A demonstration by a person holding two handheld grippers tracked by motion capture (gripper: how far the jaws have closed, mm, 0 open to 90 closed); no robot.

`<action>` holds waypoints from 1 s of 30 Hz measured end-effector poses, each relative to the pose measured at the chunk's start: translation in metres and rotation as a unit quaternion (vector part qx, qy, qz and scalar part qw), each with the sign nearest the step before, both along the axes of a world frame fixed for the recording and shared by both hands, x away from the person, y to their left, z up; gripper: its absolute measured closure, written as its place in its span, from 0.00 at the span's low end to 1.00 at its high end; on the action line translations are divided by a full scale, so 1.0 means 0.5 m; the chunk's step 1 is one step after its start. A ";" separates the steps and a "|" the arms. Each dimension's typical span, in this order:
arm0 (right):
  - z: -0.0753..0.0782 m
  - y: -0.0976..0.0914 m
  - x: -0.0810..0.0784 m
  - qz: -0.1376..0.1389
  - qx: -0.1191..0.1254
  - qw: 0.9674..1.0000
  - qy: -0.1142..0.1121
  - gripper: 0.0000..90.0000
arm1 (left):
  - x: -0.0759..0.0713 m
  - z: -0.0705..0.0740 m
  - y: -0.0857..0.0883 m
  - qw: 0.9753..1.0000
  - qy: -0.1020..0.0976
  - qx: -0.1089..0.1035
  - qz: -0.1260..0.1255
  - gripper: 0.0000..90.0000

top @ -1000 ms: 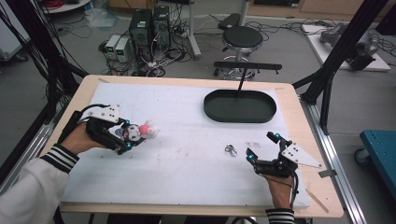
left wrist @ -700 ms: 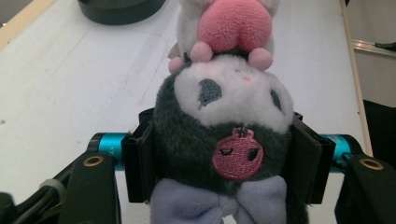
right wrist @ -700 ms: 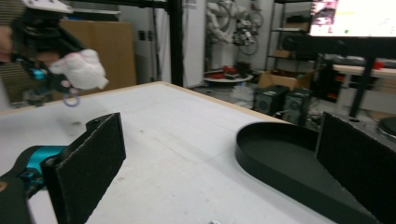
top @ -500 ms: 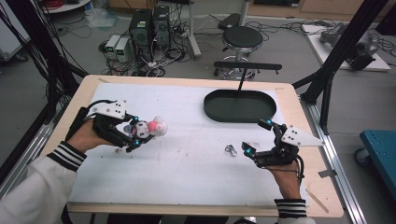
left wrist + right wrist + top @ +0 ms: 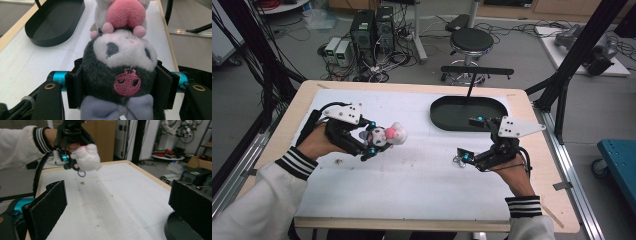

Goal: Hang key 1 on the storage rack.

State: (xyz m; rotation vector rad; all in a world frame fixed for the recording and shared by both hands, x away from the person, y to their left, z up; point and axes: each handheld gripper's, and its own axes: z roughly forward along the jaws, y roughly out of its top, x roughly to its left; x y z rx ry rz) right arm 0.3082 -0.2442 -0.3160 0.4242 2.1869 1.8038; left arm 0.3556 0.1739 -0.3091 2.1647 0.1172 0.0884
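Observation:
A plush toy [image 5: 390, 134] with a dark head, white face, pink heart and lilac bow hangs above the left of the white mat. My left gripper [image 5: 368, 141] is shut on it; in the left gripper view both pads [image 5: 76, 86] press into the toy's [image 5: 120, 62] dark head. My right gripper [image 5: 470, 138] is raised over the mat's right side, jaws wide apart with nothing between them. In the right gripper view its two black pads [image 5: 49, 203] frame bare mat, and the other hand holds the toy [image 5: 86, 157] farther off, a small ring [image 5: 81, 173] dangling under it.
A black oval tray [image 5: 451, 114] lies at the back right of the mat, just beyond my right gripper, its rim [image 5: 175, 228] also near the right jaw. A small metal clip [image 5: 456, 160] rests on the mat by the right gripper's lower jaw. Wooden table edges [image 5: 287, 120] border the mat.
Both hands have risen. The left one carried the toy up and rightward toward the middle. The right gripper lifted off the mat toward the tray; the metal clip stayed put.

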 end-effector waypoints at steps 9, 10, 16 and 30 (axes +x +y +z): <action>0.020 0.051 0.030 0.054 -0.043 0.998 0.009 0.01 | 0.013 0.003 -0.049 1.000 0.001 -0.005 -0.017 0.40; 0.021 0.057 0.034 0.060 -0.049 0.997 0.008 0.01 | 0.014 0.003 -0.055 1.000 0.002 -0.007 -0.020 0.40; 0.024 0.087 0.054 0.085 -0.053 0.995 0.024 0.01 | 0.018 0.002 -0.083 0.999 0.006 -0.004 -0.032 0.40; 0.013 0.133 0.086 0.111 -0.074 0.990 0.049 0.01 | 0.026 0.001 -0.124 0.999 0.007 -0.009 -0.047 0.40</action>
